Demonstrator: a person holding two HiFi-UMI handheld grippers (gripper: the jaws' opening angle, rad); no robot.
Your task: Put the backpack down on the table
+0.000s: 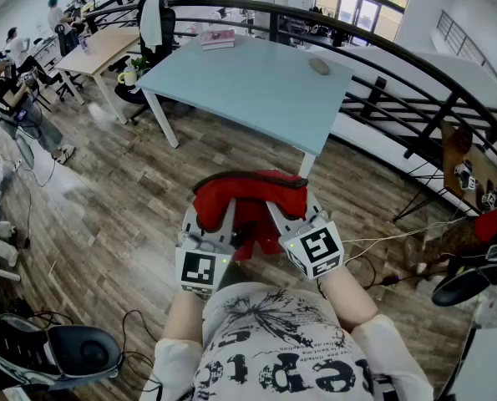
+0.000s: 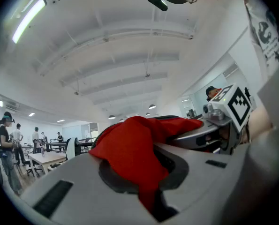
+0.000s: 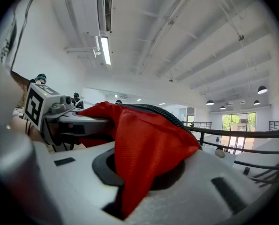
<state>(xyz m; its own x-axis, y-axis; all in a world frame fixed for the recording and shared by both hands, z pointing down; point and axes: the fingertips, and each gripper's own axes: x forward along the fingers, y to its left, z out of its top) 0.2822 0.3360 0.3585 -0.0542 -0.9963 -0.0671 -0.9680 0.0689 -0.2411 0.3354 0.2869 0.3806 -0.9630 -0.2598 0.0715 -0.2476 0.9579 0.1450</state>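
Left gripper and right gripper, side by side and level. Each is clenched on a pinch of red cloth from the backpack. The bag is bunched across and between the two sets of jaws, in the air over the wooden floor.

Pale blue table: ahead of both grippers and clear of them, its near corner the closest part. Judged risk: if the grippers approach too low, the bag's hanging body may strike that edge and be dragged out of the grip.

Backpack: held only by thin folds of fabric, with its dark trim lying over the jaws. Judged risk: the cloth may creep through either pinch. If one side lets go, the load would swing on the other and could drop to the floor short of the table.

Book, far ahead and to the left of the grippers, and small rounded object, far ahead and to the right: either could be pushed off the tabletop if the bag is set down too deep.
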